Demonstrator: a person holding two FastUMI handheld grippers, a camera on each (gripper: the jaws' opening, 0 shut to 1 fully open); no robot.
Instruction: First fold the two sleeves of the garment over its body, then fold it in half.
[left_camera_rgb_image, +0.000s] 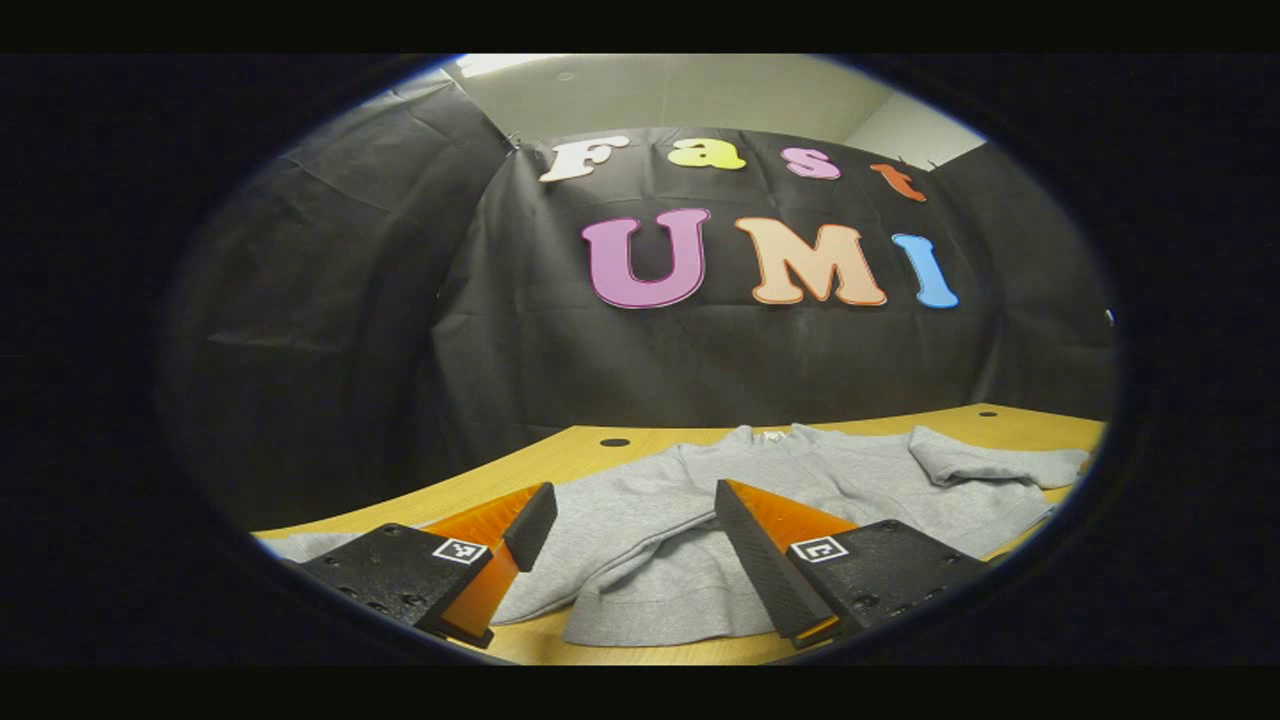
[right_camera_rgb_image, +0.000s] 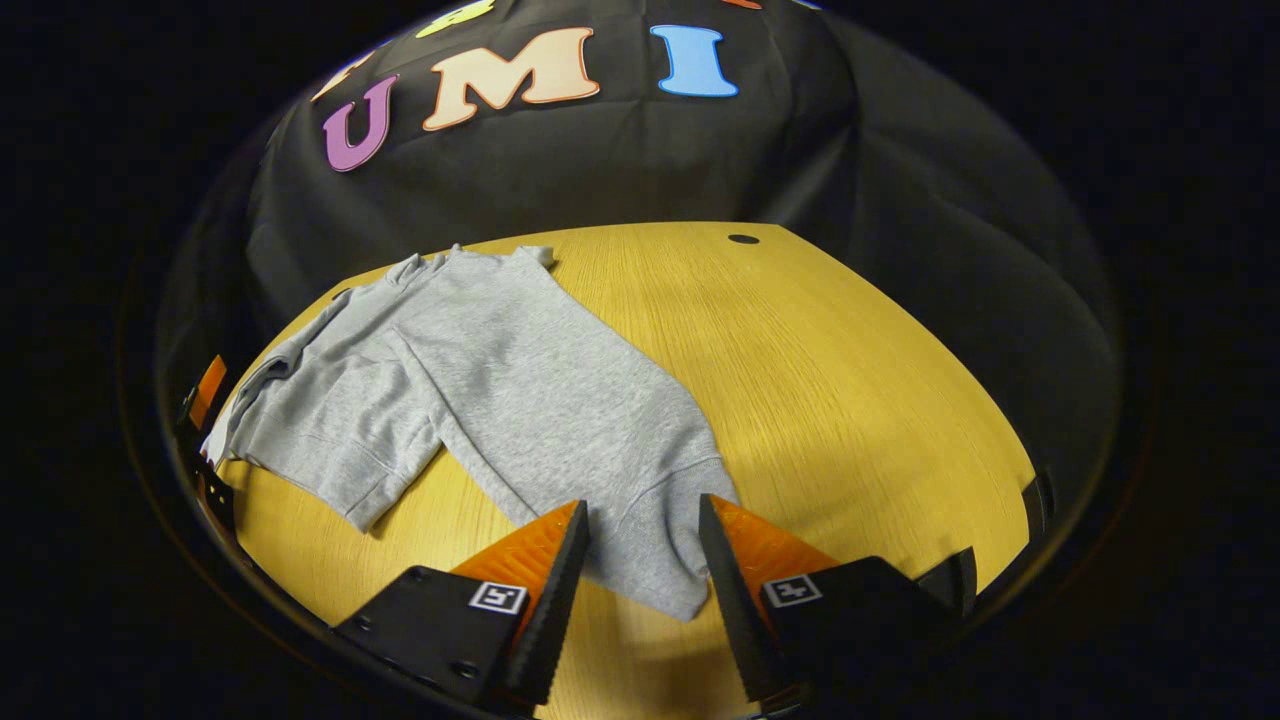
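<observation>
A grey sweatshirt (left_camera_rgb_image: 690, 510) lies flat on the wooden table (left_camera_rgb_image: 560, 460), collar toward the booth wall. In the left gripper view its hem lies just beyond my left gripper (left_camera_rgb_image: 630, 515), which is open and holds nothing; one sleeve (left_camera_rgb_image: 1000, 465) lies off to the right. In the right gripper view the sweatshirt (right_camera_rgb_image: 350, 420) lies at the left and a long sleeve (right_camera_rgb_image: 560, 400) runs toward me. Its cuff (right_camera_rgb_image: 665, 570) rests on the table between the fingers of my right gripper (right_camera_rgb_image: 640, 515), which is open. The left gripper (right_camera_rgb_image: 205, 400) shows at the far left edge.
Bare tabletop (right_camera_rgb_image: 850, 400) stretches to the right of the sleeve. A round cable hole (right_camera_rgb_image: 743, 239) sits near the far edge, and another hole (left_camera_rgb_image: 614, 441) is left of the collar. Black cloth walls close the table on the far sides.
</observation>
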